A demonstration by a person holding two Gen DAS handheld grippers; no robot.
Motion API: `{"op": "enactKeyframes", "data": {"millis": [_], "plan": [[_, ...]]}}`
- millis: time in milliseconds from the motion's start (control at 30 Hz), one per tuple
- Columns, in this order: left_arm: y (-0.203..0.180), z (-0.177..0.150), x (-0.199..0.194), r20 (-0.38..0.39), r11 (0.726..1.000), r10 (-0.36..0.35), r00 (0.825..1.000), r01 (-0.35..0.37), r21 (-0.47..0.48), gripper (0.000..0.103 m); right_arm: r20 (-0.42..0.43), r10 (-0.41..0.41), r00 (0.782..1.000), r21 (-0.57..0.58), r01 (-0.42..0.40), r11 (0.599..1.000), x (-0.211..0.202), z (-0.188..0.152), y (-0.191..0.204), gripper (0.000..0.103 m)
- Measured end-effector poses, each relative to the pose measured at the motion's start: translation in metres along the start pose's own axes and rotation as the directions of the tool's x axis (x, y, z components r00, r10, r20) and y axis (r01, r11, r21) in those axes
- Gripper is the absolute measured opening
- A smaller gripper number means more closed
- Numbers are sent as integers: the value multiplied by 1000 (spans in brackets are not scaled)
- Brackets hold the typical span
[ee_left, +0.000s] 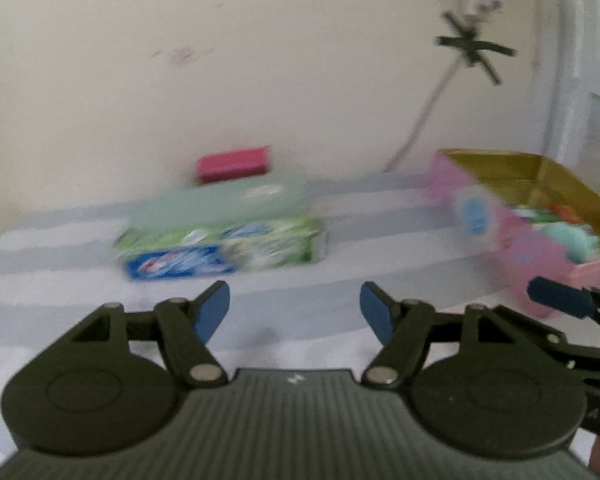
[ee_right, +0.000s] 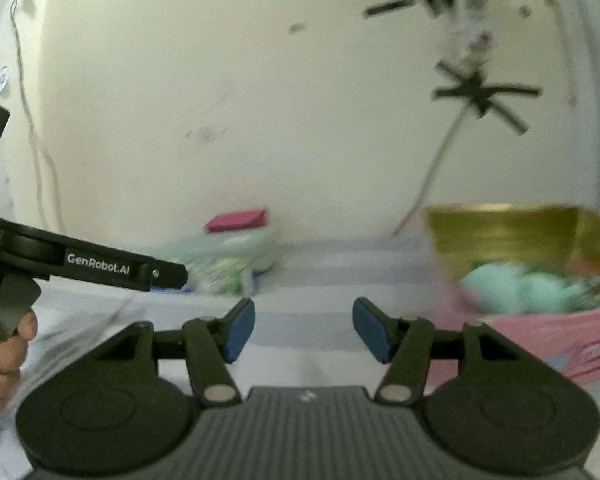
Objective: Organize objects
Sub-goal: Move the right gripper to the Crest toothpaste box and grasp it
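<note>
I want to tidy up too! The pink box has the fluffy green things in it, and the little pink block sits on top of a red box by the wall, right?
Almost. The box under the little pink block is green and blue, not red; the left wrist view shows it. The rest is right: the pink box holds the fluffy green things.

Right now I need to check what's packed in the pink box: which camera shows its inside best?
The right wrist view: it looks into the pink box, showing pale green fluffy items against its gold lining. The left wrist view shows the box more from outside, its contents partly hidden and blurred.
</note>
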State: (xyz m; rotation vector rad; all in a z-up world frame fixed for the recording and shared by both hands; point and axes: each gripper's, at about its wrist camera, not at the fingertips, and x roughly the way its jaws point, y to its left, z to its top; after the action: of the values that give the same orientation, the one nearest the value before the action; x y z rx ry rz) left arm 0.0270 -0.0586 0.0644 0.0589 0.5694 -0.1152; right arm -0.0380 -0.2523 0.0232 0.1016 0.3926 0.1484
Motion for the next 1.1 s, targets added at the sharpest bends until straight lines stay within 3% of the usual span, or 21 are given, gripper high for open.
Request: {"op": "enactKeyframes", "data": {"millis": [200,433,733,1000,1100], "plan": [[59,-22,7,-44,994,84,995,-87,-61,74,-125,88,988,30,-85,996,31,-14,32,56],[115,-46,21,-92,978,166,982,-175,-113,74,-192,115,975,-30,-122,992,51,-21,69,59],[134,-61,23,-65,969,171,983,-180,-166,76,-248,106,963,-115,-137,984,91,-14,93,60],[135,-63,24,-54,968,164,985,-171,-183,75,-168,97,981,-221,-134,966,147,27,98,90],[138,-63,25,-47,967,153,987,-160,-197,75,-179,127,976,-260,-172,950,172,43,97,93]]}}
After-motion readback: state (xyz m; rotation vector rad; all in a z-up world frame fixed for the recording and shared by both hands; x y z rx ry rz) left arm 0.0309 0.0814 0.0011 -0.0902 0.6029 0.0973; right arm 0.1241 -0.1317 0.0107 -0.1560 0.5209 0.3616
